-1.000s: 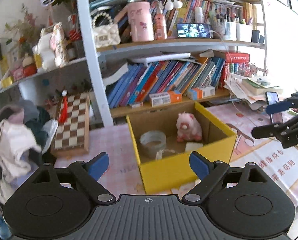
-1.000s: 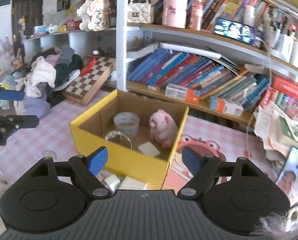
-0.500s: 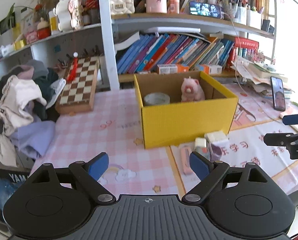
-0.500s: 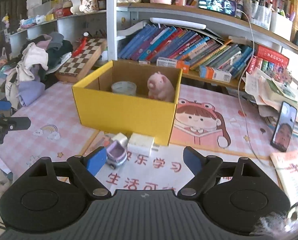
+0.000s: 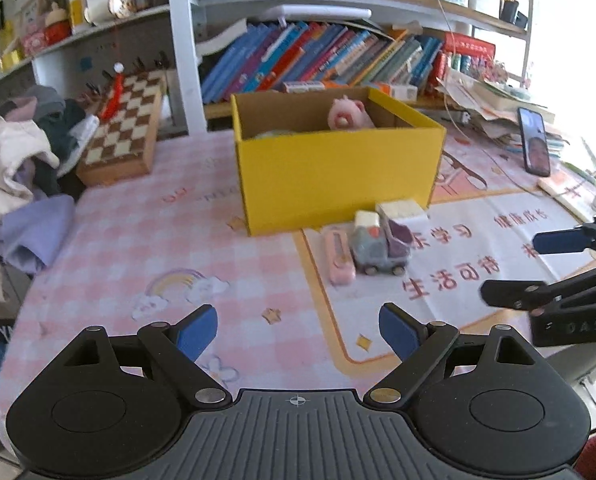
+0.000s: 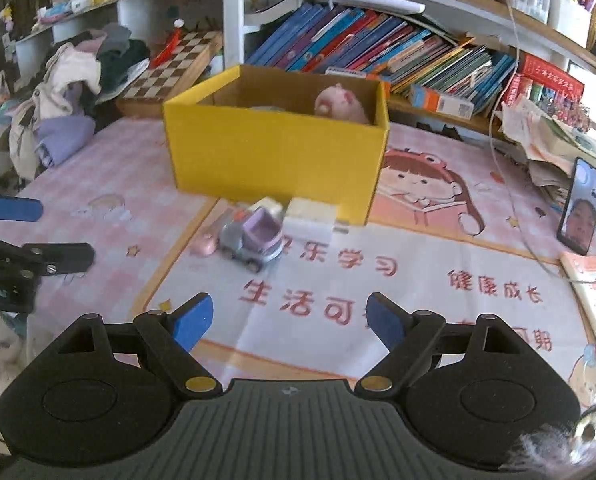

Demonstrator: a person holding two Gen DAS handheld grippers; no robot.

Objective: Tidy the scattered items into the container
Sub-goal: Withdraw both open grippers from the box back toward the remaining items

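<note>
Both hand-held grippers (image 5: pixel 298 330) (image 6: pixel 288 320) gape empty, facing yellow box (image 5: pixel 338 178)

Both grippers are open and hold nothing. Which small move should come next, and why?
Probably move the right gripper forward to the toy truck and straddle it. The truck lies on the mat just in front of the yellow box, not inside, and the left gripper is likewise open and empty.

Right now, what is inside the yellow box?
Inside the yellow box a pink plush toy shows above the rim, with a pale edge of something beside it. The front wall hides the floor and anything lower.
</note>
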